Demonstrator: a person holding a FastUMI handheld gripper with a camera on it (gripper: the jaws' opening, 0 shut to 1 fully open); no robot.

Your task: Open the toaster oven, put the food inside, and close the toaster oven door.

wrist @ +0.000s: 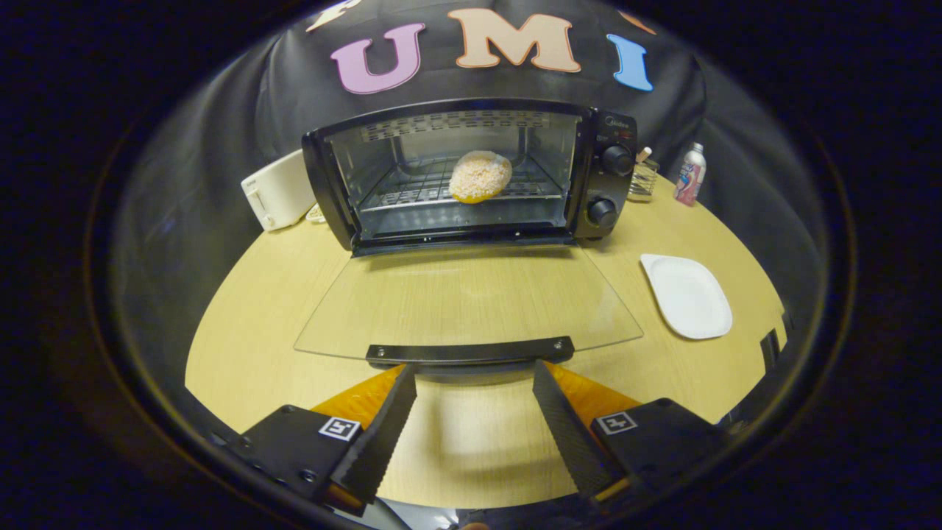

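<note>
**Closing the door: lift from under the handle**

The food (480, 176), a round crumbed piece, already lies on the wire rack (412, 193) inside the toaster oven (471, 173), so what remains appears to be shutting the door. The glass door (468, 298) hangs fully open, lying flat out over the table (265, 294), with its black handle (469, 351) at the near edge.

The gripper (475, 372) is released: its two fingers are spread wide and hold nothing, their tips just short of the handle, one toward each end of it.

To do this step well, the person would likely slip the fingertips beneath the handle, or close them on the bar, and then swing it up and forward along the hinge's arc rather than push straight in. Pressure should stay centred on the handle so the door does not twist. A gentle finish matters, since a hard slam could shift the light oven backward or jolt the food on the rack.

The white plate (688, 296) sits empty to the right, well clear of the door's path.
</note>
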